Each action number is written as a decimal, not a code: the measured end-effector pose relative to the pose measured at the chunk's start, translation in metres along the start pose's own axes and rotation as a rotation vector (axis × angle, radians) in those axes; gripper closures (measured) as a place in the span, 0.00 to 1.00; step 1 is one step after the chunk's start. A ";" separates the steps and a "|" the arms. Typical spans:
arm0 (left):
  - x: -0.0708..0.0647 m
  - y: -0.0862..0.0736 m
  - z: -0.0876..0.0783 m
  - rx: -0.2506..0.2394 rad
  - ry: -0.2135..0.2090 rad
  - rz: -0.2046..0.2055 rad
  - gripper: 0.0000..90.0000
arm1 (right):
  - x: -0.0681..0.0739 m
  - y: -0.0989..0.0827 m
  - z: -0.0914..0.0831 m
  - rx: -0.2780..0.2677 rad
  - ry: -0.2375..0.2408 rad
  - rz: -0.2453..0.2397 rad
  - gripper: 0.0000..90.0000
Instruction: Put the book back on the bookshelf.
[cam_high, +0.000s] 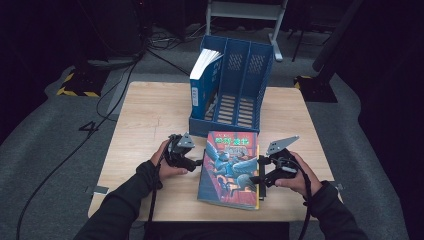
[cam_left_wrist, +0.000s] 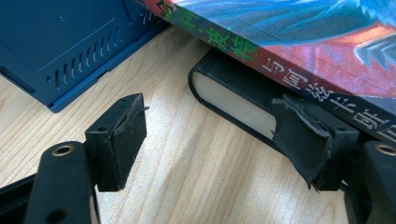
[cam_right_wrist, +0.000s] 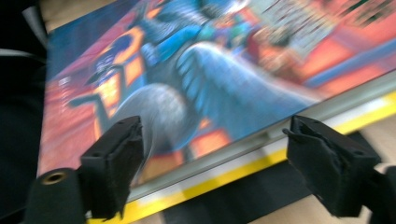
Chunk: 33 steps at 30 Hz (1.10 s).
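A colourful illustrated book (cam_high: 230, 167) lies flat at the table's front middle, on top of a black-covered book (cam_left_wrist: 229, 100) with white page edges. My left gripper (cam_high: 197, 161) is at the stack's left side. In the left gripper view it (cam_left_wrist: 210, 126) stands open over bare wood, its right pad (cam_left_wrist: 303, 135) close against the black book. My right gripper (cam_high: 260, 177) is at the stack's right edge. In the right gripper view it (cam_right_wrist: 210, 154) is open, and the colourful book's (cam_right_wrist: 196, 79) edge, with a yellow strip (cam_right_wrist: 219, 179) under it, passes between the jaws.
A blue file holder (cam_high: 245, 85) stands at the table's back middle, a blue-spined book (cam_high: 205, 80) upright in its left slot. The wooden table (cam_high: 150, 115) is bare left and right of the stack. Cables and stand feet lie on the dark floor behind.
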<state>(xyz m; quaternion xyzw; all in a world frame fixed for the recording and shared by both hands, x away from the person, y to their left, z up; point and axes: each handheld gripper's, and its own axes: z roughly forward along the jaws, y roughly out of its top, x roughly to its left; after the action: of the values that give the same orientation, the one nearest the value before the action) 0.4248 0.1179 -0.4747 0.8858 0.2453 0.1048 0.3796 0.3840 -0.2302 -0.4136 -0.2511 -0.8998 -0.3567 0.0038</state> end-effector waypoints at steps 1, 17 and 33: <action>0.000 0.000 0.000 -0.001 -0.001 -0.003 0.28 | -0.004 0.001 0.000 -0.037 0.067 0.012 0.30; -0.001 0.000 0.000 -0.005 0.005 0.002 0.29 | -0.008 0.005 0.017 0.171 0.032 0.072 0.20; 0.001 -0.003 0.001 -0.001 0.008 -0.004 0.30 | -0.006 0.003 0.012 0.026 -0.009 0.020 0.21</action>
<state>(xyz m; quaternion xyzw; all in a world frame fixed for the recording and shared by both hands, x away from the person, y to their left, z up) 0.4249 0.1192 -0.4773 0.8846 0.2487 0.1076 0.3795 0.3925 -0.2233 -0.4222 -0.2617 -0.9019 -0.3436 0.0068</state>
